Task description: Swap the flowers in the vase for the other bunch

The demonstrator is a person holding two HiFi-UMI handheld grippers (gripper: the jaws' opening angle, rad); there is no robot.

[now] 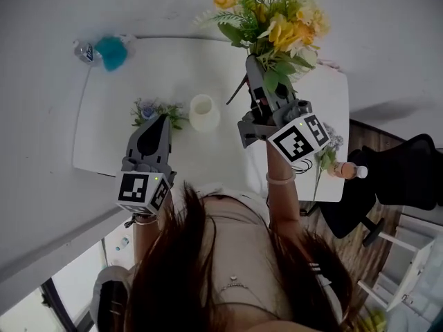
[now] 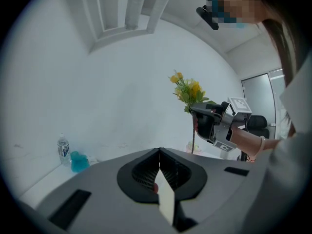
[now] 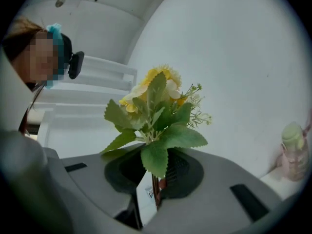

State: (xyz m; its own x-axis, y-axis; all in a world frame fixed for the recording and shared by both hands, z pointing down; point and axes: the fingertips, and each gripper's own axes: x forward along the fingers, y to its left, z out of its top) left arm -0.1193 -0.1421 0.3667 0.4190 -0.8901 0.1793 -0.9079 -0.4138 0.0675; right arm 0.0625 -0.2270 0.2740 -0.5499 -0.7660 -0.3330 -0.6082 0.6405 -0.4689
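Hair [image 1: 208,261] over left forearm [image 1: 143,239], right gripper [image 3: 157,179] clamping yellow bunch [image 1: 273,26], blooms cropped

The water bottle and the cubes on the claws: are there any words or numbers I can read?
Nothing here can be read.
Clear plastic water bottle: blue label, print too blurred.
Orange bottle with white cap: no legible print.
Cubes on the left claw and right claw: black-and-white square patterns, not letters.
Tiny sticker inside the right claw, beside the stems of the yellow flower bunch: too small.
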